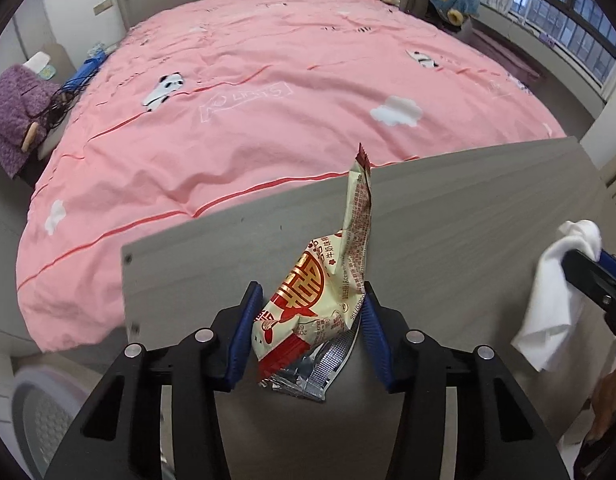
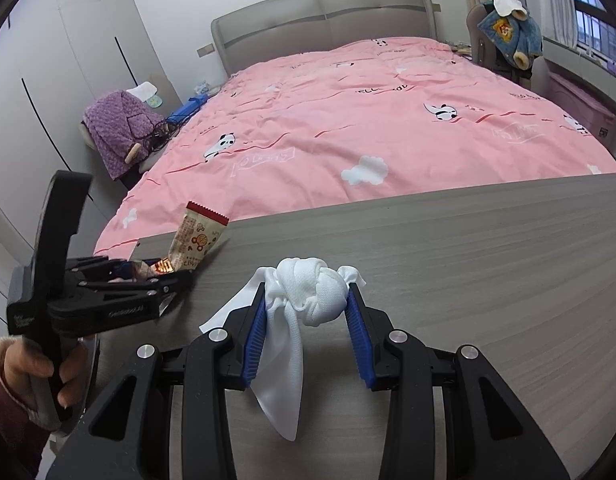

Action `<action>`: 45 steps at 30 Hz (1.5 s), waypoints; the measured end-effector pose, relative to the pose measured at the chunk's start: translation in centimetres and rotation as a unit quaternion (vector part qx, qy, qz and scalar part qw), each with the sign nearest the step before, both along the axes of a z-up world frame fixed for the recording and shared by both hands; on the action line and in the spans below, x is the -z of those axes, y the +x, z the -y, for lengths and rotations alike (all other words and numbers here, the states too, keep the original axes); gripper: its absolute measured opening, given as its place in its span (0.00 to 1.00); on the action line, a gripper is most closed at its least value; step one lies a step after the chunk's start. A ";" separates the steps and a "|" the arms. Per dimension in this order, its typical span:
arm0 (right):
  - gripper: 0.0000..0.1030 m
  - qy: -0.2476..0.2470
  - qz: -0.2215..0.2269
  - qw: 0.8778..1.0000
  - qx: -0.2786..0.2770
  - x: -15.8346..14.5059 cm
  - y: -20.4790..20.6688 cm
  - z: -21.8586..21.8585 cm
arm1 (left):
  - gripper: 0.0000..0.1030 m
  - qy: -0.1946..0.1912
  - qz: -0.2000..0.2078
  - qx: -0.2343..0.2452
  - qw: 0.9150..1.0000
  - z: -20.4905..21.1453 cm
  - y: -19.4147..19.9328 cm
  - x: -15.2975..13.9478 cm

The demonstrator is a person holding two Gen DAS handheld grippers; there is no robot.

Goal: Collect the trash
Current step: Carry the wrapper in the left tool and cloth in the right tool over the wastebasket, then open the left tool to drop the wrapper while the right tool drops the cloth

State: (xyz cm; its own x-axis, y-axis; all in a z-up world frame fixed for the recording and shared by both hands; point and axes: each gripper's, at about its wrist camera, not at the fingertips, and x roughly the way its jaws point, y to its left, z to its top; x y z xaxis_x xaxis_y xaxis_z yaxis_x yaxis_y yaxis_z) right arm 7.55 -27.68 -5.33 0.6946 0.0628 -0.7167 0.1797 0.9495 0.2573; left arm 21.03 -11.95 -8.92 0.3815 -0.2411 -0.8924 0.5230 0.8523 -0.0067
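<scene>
My left gripper is shut on a cream and red snack wrapper, which stands up between the blue pads above the grey wooden table. The wrapper and the left gripper also show at the left of the right wrist view. My right gripper is shut on a knotted white cloth, whose tail hangs down over the table. In the left wrist view the cloth and the right gripper are at the right edge.
A bed with a pink quilt lies beyond the table's far edge. A grey bin stands low at the left. A purple garment lies on a stool left of the bed. A chair with a denim jacket stands by the window.
</scene>
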 end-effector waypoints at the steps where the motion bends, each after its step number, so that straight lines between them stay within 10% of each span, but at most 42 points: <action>1: 0.36 0.000 0.000 1.000 -0.002 -0.1 -0.2 -0.2 | 0.46 -0.004 0.006 -0.005 1.000 -0.4 -0.7 -0.4; 21: 0.36 -0.007 0.017 0.993 -0.117 -1.5 -1.9 -11.2 | 0.46 -0.034 0.098 -0.171 0.980 -15.5 -12.2 -5.4; 45: 0.38 -0.011 0.017 0.953 -0.303 -2.1 1.8 -28.9 | 0.47 -0.012 0.098 -0.328 0.939 -30.2 -14.1 -4.3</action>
